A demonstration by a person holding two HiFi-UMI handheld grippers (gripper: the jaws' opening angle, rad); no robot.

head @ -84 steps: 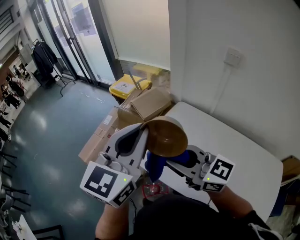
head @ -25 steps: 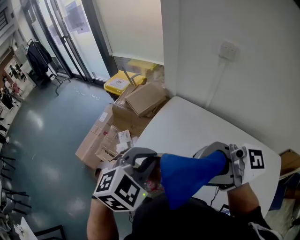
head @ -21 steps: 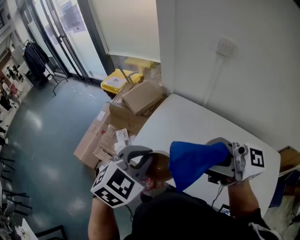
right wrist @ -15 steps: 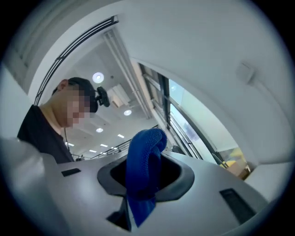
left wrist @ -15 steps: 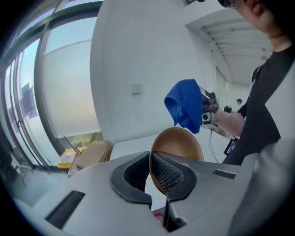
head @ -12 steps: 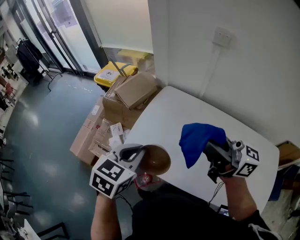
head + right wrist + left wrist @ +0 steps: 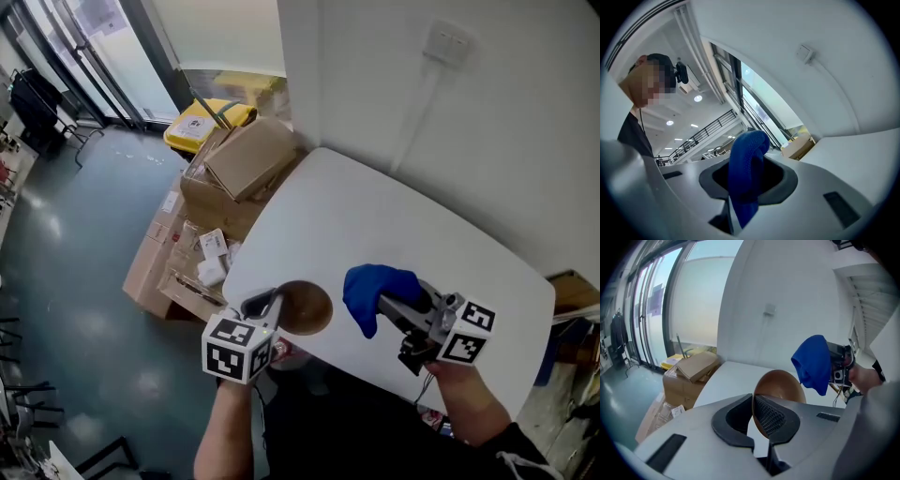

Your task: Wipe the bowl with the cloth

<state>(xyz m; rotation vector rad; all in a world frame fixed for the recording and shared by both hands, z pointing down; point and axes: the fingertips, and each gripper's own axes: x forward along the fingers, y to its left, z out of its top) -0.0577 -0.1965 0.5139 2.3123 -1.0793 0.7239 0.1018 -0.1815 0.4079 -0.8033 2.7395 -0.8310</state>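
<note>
Brown bowl (image 7: 305,307) and blue cloth (image 7: 373,291), held apart over the near edge of a white table (image 7: 375,216).
The left gripper (image 7: 272,305) was clamped on the bowl's rim, holding it tilted with its hollow seemingly upward (round, so no long axis), likely to present it for wiping. The right gripper (image 7: 389,305) pinched the bunched cloth, which drooped just beside the bowl without touching it.

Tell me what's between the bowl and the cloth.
Nothing. In the head view the bowl and the blue cloth are held apart, and only bare white table shows through the gap between them.
</note>
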